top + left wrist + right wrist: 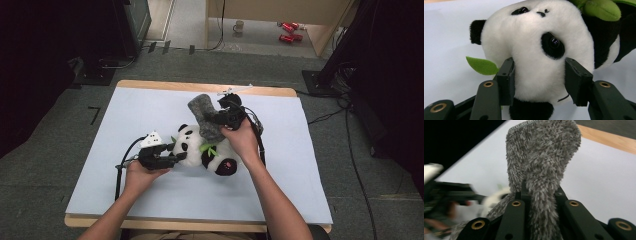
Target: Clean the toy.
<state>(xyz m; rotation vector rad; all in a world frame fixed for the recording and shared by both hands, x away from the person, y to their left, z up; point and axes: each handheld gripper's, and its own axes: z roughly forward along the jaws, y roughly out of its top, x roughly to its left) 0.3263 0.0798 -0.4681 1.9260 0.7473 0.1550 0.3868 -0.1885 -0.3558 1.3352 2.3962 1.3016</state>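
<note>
The worktop (125,200) is carrying a plush panda (200,150) lying on its side near the middle. The panda is looking soft, light and squashy, so it is likely giving under any squeeze and sagging if lifted by a limb; the round head is offering the firmest hold. The left claw (539,75) is gripping that head, one pad on each side and both sinking into the white fur just below the eye, its jaws standing about half apart around the plush. A grey fuzzy cloth (541,162) is looking limp, very light and unlikely to slip; a pinched fold is probably holding it well enough. The right claw (541,195) is pinching the cloth's lower part tightly, with the rest rising beyond the jaws, just above the panda's body.
</note>
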